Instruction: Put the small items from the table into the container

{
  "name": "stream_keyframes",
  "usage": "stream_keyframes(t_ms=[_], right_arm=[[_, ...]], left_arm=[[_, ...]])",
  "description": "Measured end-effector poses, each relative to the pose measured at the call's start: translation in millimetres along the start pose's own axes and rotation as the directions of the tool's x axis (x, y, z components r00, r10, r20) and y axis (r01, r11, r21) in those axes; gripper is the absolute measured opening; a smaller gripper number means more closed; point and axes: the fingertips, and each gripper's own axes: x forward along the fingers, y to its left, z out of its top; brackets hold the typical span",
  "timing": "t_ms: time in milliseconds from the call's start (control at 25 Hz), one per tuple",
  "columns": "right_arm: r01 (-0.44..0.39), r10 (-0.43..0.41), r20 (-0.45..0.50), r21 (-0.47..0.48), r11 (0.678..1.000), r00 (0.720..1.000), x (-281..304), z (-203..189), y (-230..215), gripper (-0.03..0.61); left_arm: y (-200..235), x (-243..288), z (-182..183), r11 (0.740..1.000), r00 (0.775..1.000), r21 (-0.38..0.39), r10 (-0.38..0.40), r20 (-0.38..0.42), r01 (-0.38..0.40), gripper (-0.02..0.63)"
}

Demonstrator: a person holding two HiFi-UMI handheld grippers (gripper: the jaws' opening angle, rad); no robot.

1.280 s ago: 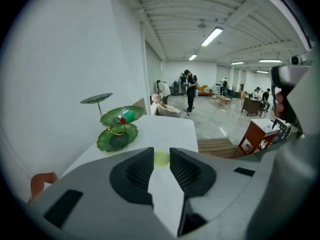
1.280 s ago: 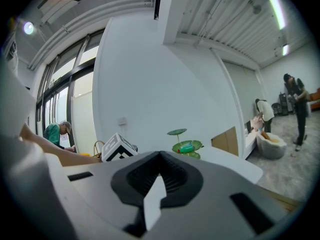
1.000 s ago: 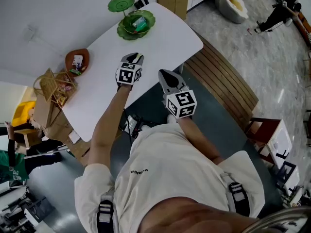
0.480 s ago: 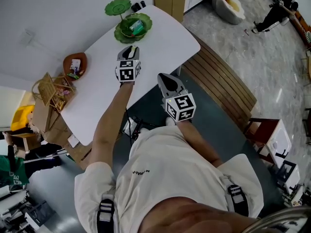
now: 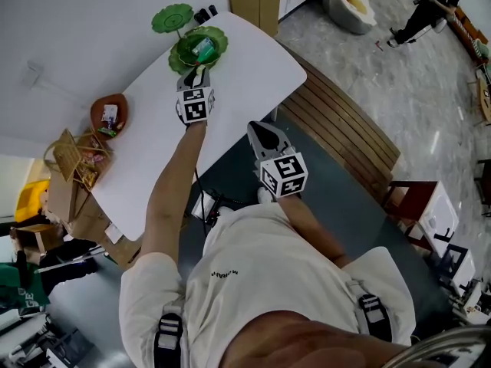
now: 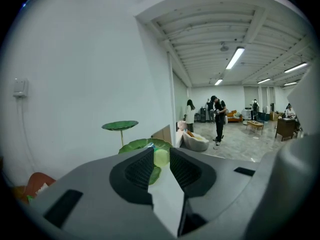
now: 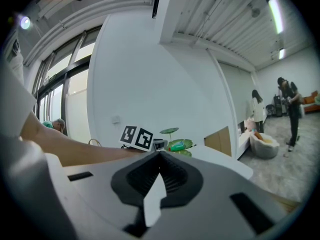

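Head view: left gripper (image 5: 198,73) is out over the white tabletop (image 5: 238,67), tips at the near rim of the green leaf-shaped container (image 5: 182,56), which has a teal packet (image 5: 203,48) inside. A small green leaf stand (image 5: 172,18) is just behind it. A brown dish (image 5: 95,117) with bits in it and a wicker basket (image 5: 67,153) sit at the far left end, well apart. Right gripper (image 5: 258,129) hangs just off the tabletop's near edge, beside a slatted wooden bench (image 5: 345,125). Left gripper view: fingers narrowed onto a small pale-green round item (image 6: 161,157), container straight ahead, path clear. Right gripper view: fingers together, nothing between them; the left forearm (image 7: 75,151) crosses left of the container.
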Motion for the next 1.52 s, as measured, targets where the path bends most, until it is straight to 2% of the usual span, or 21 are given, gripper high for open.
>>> stream_keyframes(t_ms=[120, 480, 880, 1200, 1320, 1400, 1520], right_arm=[[0.015, -0.015, -0.004, 0.001, 1.000, 1.000, -1, -1, -8, 0.009], [0.043, -0.043, -0.021, 0.006, 0.999, 0.999, 3, -3, -27, 0.008], [0.045, -0.044, -0.041, 0.011, 0.999, 0.998, 15, -8, -35, 0.009], [0.064, -0.063, -0.047, 0.019, 0.998, 0.997, 18, -10, -45, 0.008], [0.065, -0.064, -0.051, 0.021, 0.998, 0.997, 19, -9, -46, 0.009], [0.065, -0.064, -0.053, 0.022, 0.998, 0.997, 18, -9, -47, 0.008], [0.064, -0.063, -0.052, 0.022, 0.998, 0.997, 19, -9, -48, 0.008]], left_arm=[[15, 12, -2, 0.999, 0.999, -0.014, 0.035, -0.011, -0.035, 0.101], [44, 43, -9, 0.994, 0.995, 0.073, 0.090, -0.051, -0.086, 0.101], [59, 71, -21, 0.991, 0.989, 0.105, 0.100, -0.113, -0.088, 0.101], [64, 85, -34, 0.992, 0.986, 0.110, 0.083, -0.145, -0.068, 0.101], [61, 91, -34, 0.996, 0.985, 0.091, 0.039, -0.170, -0.024, 0.101], [58, 94, -31, 0.996, 0.984, 0.091, 0.008, -0.175, 0.008, 0.157], [58, 93, -26, 0.995, 0.987, 0.101, 0.005, -0.158, 0.012, 0.169]])
